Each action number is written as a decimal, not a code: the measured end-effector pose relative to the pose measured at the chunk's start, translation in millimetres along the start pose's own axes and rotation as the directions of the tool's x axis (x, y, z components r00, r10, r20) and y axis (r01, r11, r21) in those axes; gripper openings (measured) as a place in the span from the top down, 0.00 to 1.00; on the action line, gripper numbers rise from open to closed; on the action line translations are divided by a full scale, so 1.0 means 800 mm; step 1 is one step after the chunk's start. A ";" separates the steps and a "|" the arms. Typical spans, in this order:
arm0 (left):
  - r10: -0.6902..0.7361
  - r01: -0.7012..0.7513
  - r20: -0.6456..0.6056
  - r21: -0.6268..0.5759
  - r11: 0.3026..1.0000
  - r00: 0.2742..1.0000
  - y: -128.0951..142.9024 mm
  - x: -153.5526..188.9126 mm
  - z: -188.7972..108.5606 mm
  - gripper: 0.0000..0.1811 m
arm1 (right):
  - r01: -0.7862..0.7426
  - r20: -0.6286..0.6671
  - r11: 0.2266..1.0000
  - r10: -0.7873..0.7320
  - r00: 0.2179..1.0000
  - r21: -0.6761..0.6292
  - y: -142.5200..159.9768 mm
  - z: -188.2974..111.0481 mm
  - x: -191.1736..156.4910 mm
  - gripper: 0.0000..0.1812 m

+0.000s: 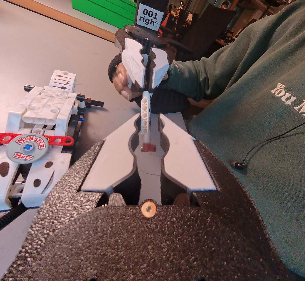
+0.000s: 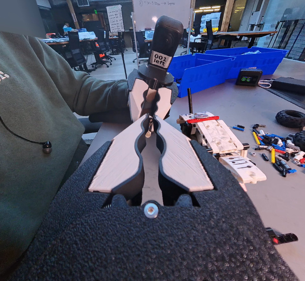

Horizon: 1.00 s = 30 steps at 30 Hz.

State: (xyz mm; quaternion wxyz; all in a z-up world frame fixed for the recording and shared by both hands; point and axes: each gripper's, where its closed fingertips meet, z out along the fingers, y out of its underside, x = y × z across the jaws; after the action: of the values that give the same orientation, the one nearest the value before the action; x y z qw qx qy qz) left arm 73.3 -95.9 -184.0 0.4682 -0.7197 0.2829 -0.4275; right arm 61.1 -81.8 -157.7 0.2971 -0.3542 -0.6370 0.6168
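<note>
Centrally, right gripper (image 1: 146, 81): fingers pinching white holed beam (image 1: 145, 116), steadying it upright.
Left gripper (image 1: 149, 121): fingers spread, straddling beam's lower end.
Lower left: white model (image 1: 41, 121) resting on table (image 1: 49, 50).

white toy-brick vehicle model with red beam and round grey badge (image 1: 38, 124) as landmark: its near and left parts cut off by left wrist view's edge. black coiled spring rod (image 1: 9, 213) below it runs out of frame. in right wrist view, black rubber tyre (image 2: 291, 118) right of model clipped at edge; heap of small mixed-colour brick pieces (image 2: 277, 147) beside model too small to tell apart.
</note>
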 end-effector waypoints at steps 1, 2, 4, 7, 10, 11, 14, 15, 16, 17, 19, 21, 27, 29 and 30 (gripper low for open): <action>-0.001 0.001 0.005 -0.005 1.000 1.000 0.001 -0.001 0.002 0.92 | -0.008 0.006 1.000 0.008 1.000 0.000 0.001 0.001 -0.001 0.98; -0.003 0.003 0.010 -0.013 1.000 1.000 0.003 -0.002 0.003 0.95 | -0.013 0.008 1.000 0.013 1.000 0.002 0.002 0.002 -0.002 0.98; -0.031 0.031 -0.012 0.001 1.000 0.999 0.001 -0.001 0.001 0.96 | -0.020 0.010 1.000 0.020 1.000 0.011 0.000 0.002 -0.002 0.98; -0.090 0.093 -0.065 0.043 0.995 0.994 -0.010 0.001 -0.003 0.96 | -0.044 0.030 0.998 0.043 0.999 0.041 -0.008 0.001 0.000 0.99; -0.098 0.103 -0.074 0.062 0.993 0.992 -0.018 0.002 -0.005 0.96 | -0.065 0.054 0.995 0.061 0.997 0.072 -0.015 -0.002 0.000 0.99; -0.098 0.104 -0.078 0.068 0.992 0.992 -0.021 0.002 -0.005 0.96 | -0.061 0.058 0.995 0.057 0.997 0.079 -0.017 -0.002 0.000 0.99; -0.115 0.125 -0.065 0.188 0.974 0.991 -0.042 -0.006 -0.041 0.96 | -0.130 0.064 0.958 0.117 0.991 0.255 -0.063 -0.050 0.018 1.00; -0.114 0.121 -0.044 0.225 0.967 0.993 -0.047 -0.011 -0.057 0.96 | -0.083 0.001 0.966 0.085 0.996 0.245 -0.064 -0.061 0.029 0.99; -0.101 0.101 -0.010 0.227 0.969 0.995 -0.047 -0.016 -0.066 0.96 | -0.049 -0.049 0.974 0.061 0.997 0.221 -0.061 -0.062 0.036 0.99; -0.090 0.085 0.012 0.242 0.967 0.996 -0.051 -0.019 -0.071 0.96 | -0.035 -0.087 0.979 0.053 0.995 0.199 -0.060 -0.058 0.046 0.99; -0.100 0.094 0.004 0.323 0.942 0.995 -0.069 -0.025 -0.079 0.96 | 0.010 -0.223 0.996 0.011 0.975 0.094 -0.052 -0.042 0.087 0.99; -0.126 0.104 0.033 0.389 0.916 0.991 -0.083 -0.040 -0.087 0.96 | 0.028 -0.305 0.995 -0.056 0.951 -0.097 -0.029 -0.024 0.135 0.99; -0.277 0.234 0.004 0.521 0.821 0.961 -0.073 -0.071 -0.115 0.96 | -0.034 -0.360 0.835 -0.199 0.911 -0.549 0.070 0.012 0.272 0.98; -0.299 0.266 -0.032 0.552 0.791 0.954 -0.073 -0.073 -0.123 0.96 | -0.079 -0.348 0.811 -0.159 0.924 -0.580 0.098 0.020 0.290 0.98; -0.300 0.275 -0.050 0.559 0.782 0.953 -0.075 -0.072 -0.125 0.97 | -0.107 -0.353 0.803 -0.134 0.926 -0.586 0.109 0.022 0.295 0.96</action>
State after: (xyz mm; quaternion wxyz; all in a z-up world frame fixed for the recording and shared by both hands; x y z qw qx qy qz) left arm -41.7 -68.2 -129.5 0.5934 -0.5941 0.0223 -0.5426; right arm -81.1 100.2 -259.1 0.2921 -0.5366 -0.7311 0.3037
